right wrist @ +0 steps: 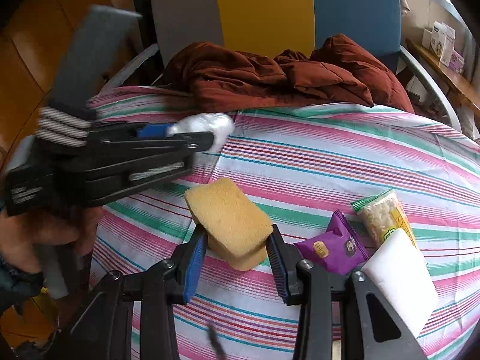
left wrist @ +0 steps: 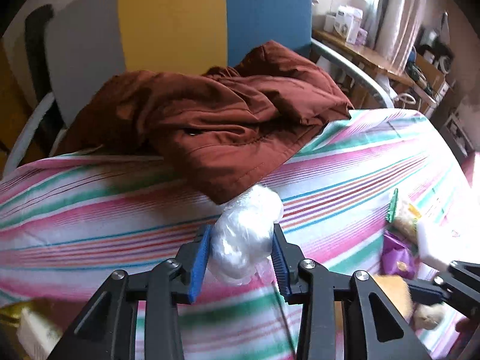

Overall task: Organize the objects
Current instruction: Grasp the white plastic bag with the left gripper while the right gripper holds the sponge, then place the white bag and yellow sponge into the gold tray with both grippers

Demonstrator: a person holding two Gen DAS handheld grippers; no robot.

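Note:
A crumpled wad of clear plastic (left wrist: 246, 234) lies on the striped cloth (left wrist: 90, 210), just below the hem of a rust-brown jacket (left wrist: 216, 120). My left gripper (left wrist: 241, 231) has its blue pads pressed against both sides of the wad. From the right wrist view, the left gripper (right wrist: 192, 138) reaches in from the left with the white wad (right wrist: 207, 124) at its tip, and a hand grips its handle. My right gripper (right wrist: 237, 234) is shut on a yellow sponge (right wrist: 228, 213), held just over the cloth. In the left wrist view, that sponge (left wrist: 393, 291) shows at the lower right.
A purple snack packet (right wrist: 333, 246), a green-edged bag of puffed snack (right wrist: 381, 213) and a white block (right wrist: 399, 279) lie at the right of the striped cloth (right wrist: 330, 156). The brown jacket (right wrist: 270, 78) is heaped at the far edge, against a grey, yellow and blue backrest (right wrist: 264, 6).

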